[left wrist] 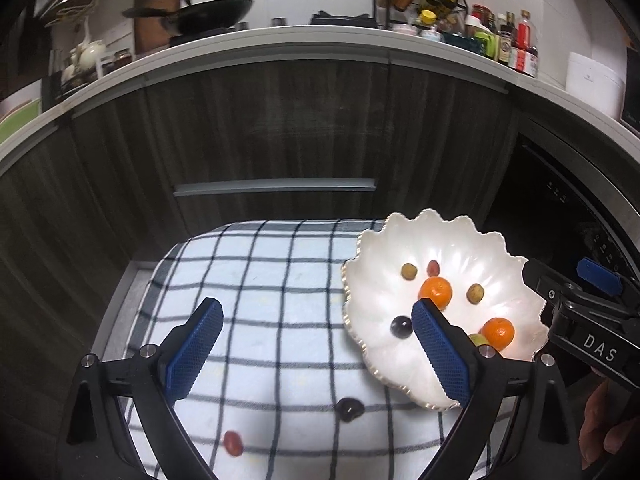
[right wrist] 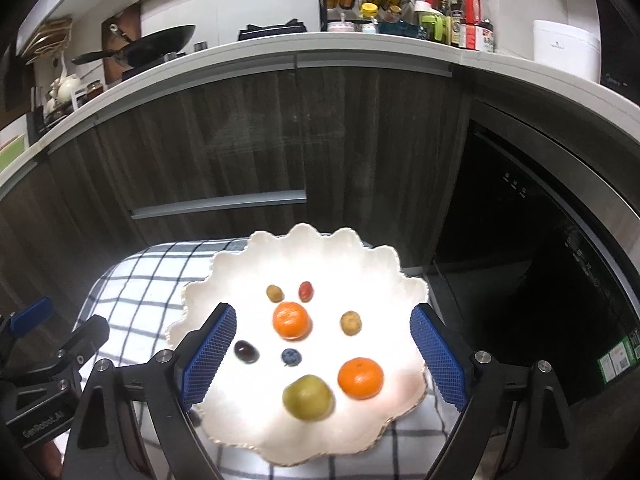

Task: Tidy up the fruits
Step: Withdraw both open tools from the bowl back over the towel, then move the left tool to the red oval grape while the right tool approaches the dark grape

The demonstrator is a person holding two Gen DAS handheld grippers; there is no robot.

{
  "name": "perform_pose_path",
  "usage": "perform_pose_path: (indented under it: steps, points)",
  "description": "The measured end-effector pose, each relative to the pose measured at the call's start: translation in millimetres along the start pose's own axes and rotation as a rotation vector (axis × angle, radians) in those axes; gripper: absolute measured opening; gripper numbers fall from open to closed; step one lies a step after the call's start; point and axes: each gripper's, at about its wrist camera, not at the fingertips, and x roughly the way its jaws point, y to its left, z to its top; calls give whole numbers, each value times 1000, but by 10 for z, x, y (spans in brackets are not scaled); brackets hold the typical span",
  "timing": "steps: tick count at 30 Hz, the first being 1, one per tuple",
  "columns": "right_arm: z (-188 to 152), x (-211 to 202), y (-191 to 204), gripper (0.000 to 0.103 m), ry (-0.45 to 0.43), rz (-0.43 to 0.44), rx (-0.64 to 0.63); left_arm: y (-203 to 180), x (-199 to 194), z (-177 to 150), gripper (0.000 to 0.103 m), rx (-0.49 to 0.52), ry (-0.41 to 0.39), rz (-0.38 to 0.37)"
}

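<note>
A white scalloped plate [right wrist: 384, 280] sits on a checked cloth [left wrist: 260, 280]. On it lie two oranges [right wrist: 291, 319] [right wrist: 360, 378], a green fruit [right wrist: 307, 397], a blueberry [right wrist: 291, 357], a dark grape [right wrist: 245, 351], a red grape [right wrist: 306, 291] and two small brown fruits [right wrist: 351, 323]. On the cloth, off the plate, lie a dark grape [left wrist: 349, 409] and a red grape [left wrist: 233, 443]. My left gripper [left wrist: 316, 348] is open and empty above the cloth, just left of the plate [left wrist: 460, 240]. My right gripper [right wrist: 322, 354] is open and empty above the plate.
Dark wood cabinets [left wrist: 280, 128] with a drawer handle stand behind the table. A black oven door [right wrist: 520, 260] is at the right. The counter above holds a wok [left wrist: 212, 14], bottles [left wrist: 516, 40] and a spice rack.
</note>
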Motion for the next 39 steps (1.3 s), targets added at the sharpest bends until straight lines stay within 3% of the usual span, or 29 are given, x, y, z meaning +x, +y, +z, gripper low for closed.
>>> perform_pose_path:
  steps: [23, 39]
  points:
    - [-354, -390, 753, 90, -12, 146, -131, 694, -476, -576, 97, -95, 33, 108]
    - [-720, -379, 1060, 90, -9, 239, -227, 881, -552, -1068, 97, -171, -1, 150]
